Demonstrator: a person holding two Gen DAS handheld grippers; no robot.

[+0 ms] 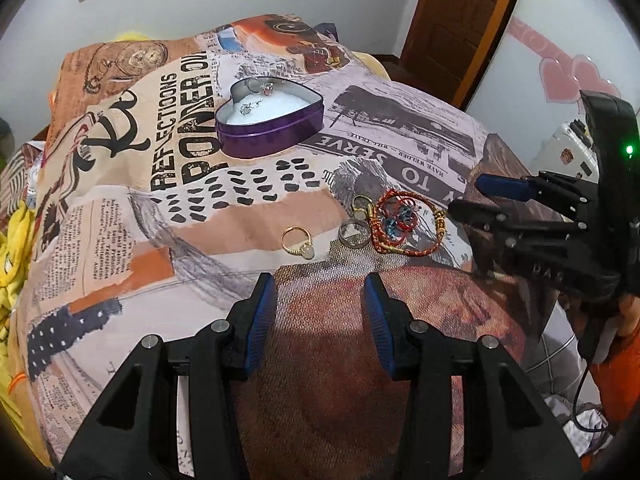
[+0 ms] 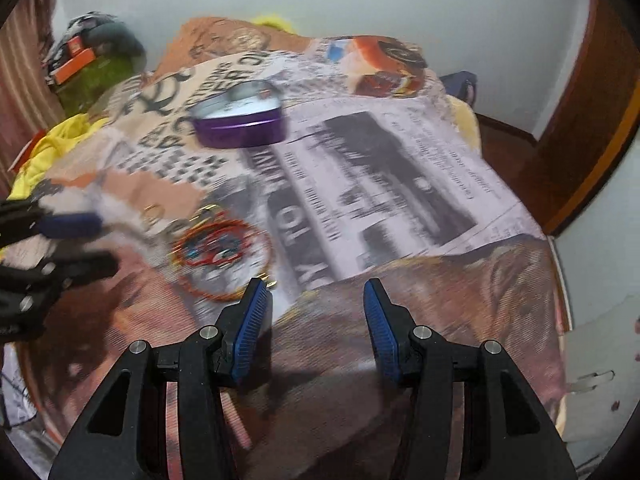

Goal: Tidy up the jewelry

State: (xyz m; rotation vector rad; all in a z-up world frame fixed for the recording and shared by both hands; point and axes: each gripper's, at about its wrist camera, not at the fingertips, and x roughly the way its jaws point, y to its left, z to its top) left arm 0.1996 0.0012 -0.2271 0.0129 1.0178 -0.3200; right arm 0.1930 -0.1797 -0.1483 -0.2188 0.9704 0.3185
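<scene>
Left gripper (image 1: 320, 300): jaws spread wide and holding nothing, poised low over the printed cloth (image 1: 160, 184) that covers the surface. Just ahead of its fingertips (image 1: 264, 292) lie the loose pieces: a gold ring (image 1: 298, 241) with a pale stone, a plain silver band (image 1: 352, 233) beside it, a second gold ring (image 1: 361, 205) a little beyond, and a red-and-gold corded bracelet (image 1: 408, 224) with blue beads, which touches or overlaps the silver band.

Right gripper (image 2: 316, 304): likewise wide apart and empty. In the left wrist view it enters from the right (image 1: 480, 196), its tips near the bracelet's far end; its own view is motion-blurred, so fine detail of the bracelet (image 2: 224, 256) is lost there.

Farther back stands the purple heart-shaped tin (image 1: 270, 120), lid off, white-lined, with two small stoned pieces (image 1: 256, 98) already inside.

Step in hand, as judged: sorting is partly done, and a next pick from the loose cluster is being lined up. The gold ring with the stone, lying apart from the others, looks the easiest target for the left gripper; it calls for a low, narrow pinch across the band, then a carry to the tin.

Obstacles: the bracelet tangled against the silver band may drag its neighbours along, and the soft cloth may bunch under the fingers. A dark wooden door (image 1: 452, 20) and yellow fabric (image 1: 12, 248) lie outside the work area.
</scene>
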